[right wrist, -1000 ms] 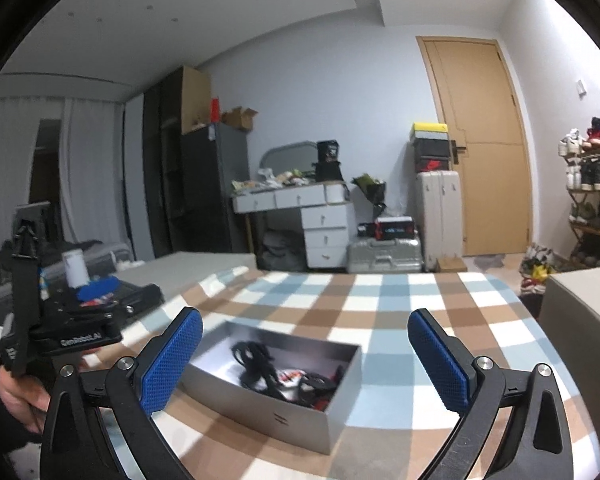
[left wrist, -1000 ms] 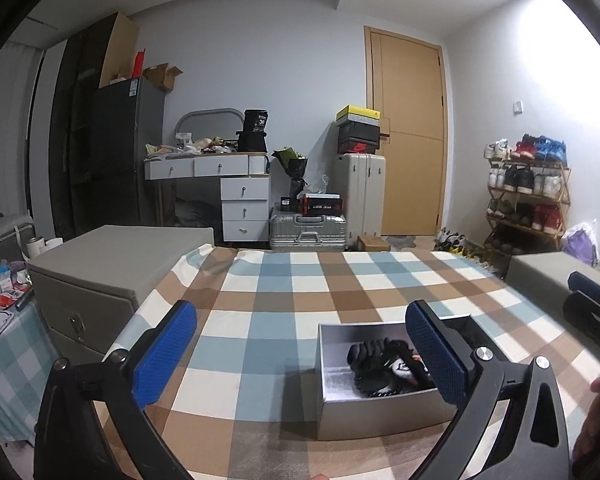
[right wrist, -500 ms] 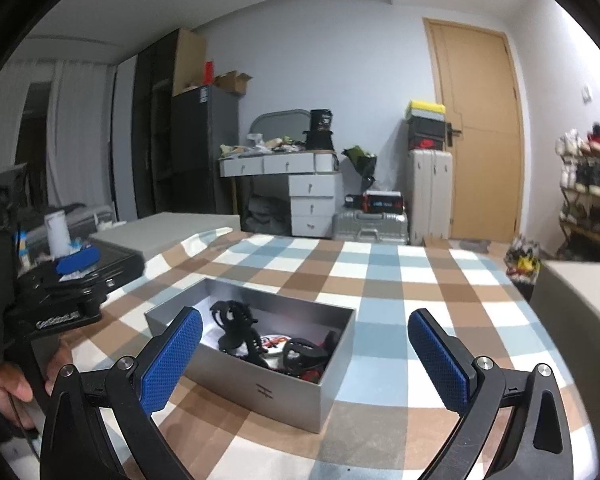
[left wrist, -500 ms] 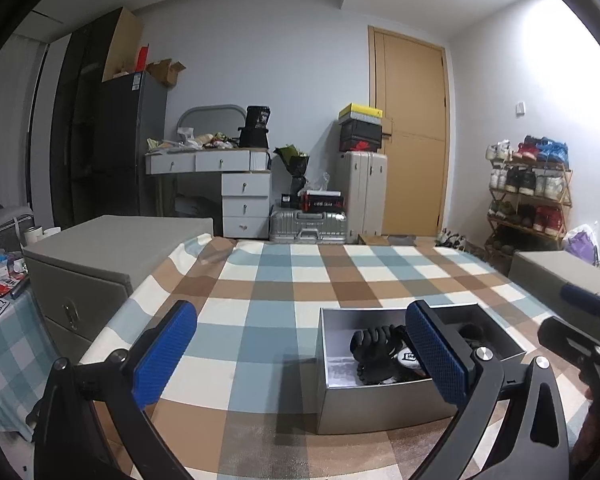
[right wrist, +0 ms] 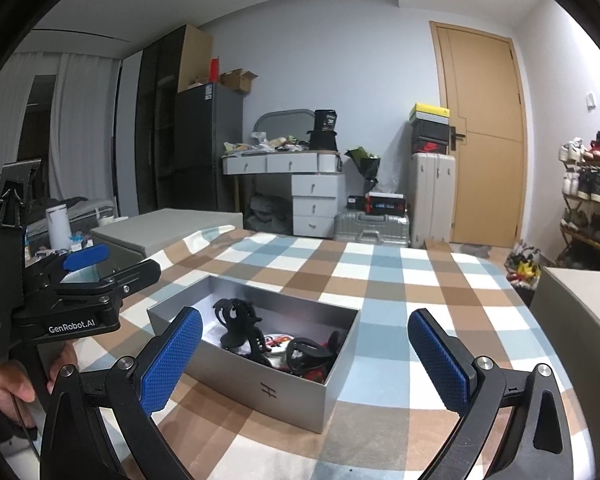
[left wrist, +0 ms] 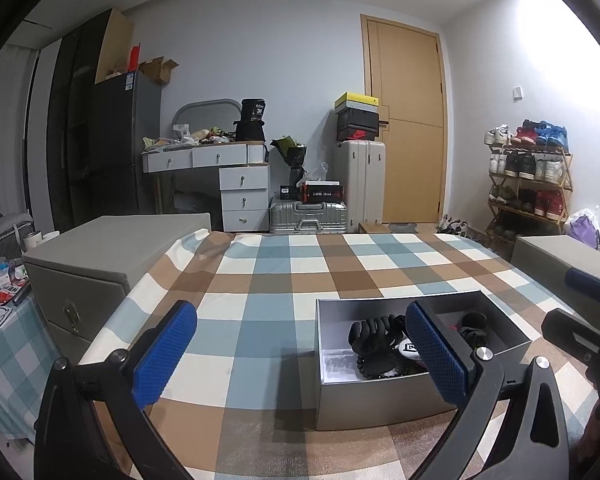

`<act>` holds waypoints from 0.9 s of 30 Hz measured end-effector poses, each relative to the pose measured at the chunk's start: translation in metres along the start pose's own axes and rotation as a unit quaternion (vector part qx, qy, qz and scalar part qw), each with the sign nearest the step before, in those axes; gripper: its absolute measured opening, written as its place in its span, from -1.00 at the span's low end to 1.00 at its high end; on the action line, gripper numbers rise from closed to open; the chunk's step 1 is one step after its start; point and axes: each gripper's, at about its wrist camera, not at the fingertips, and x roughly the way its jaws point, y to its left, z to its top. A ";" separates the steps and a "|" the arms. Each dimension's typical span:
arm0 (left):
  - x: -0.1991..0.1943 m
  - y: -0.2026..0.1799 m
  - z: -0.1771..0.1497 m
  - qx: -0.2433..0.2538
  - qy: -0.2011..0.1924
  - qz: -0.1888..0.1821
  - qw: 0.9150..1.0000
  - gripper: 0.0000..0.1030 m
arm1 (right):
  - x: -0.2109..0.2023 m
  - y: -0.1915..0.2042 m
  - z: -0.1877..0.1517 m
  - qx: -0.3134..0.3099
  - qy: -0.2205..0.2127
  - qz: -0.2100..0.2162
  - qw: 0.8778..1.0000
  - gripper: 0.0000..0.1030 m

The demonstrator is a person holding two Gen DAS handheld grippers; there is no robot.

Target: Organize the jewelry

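The left hand-held gripper (left wrist: 300, 354) hangs released, its blue pads spread wide and nothing between them; its right pad overlaps the grey box (left wrist: 384, 404) in the lower right of the left wrist frame. The right hand-held gripper (right wrist: 304, 354) is likewise released and empty, its left pad just crossing the near corner of the same box (right wrist: 260, 384), which sits at lower centre of that frame.

The box rests open on the checked cloth of the bench (right wrist: 400, 280). Inside lies a tangle of dark pieces, among them a black claw clip (left wrist: 374, 342), seen again towards the box's left end in the right wrist view (right wrist: 240, 326).

From the right gripper the box lies ahead and a little left, its long axis running from upper left to lower right of the frame. Both grippers look about equally near; the right one seems better centred for reaching in.
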 end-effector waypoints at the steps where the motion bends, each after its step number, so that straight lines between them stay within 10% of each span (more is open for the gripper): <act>1: -0.001 0.000 0.000 0.000 0.000 -0.001 1.000 0.98 | 0.001 0.001 0.000 -0.001 0.000 0.000 1.000 1.00; 27: 0.001 0.000 0.000 -0.002 0.000 0.001 1.000 0.98 | 0.000 0.000 0.000 0.000 0.000 0.000 1.000 1.00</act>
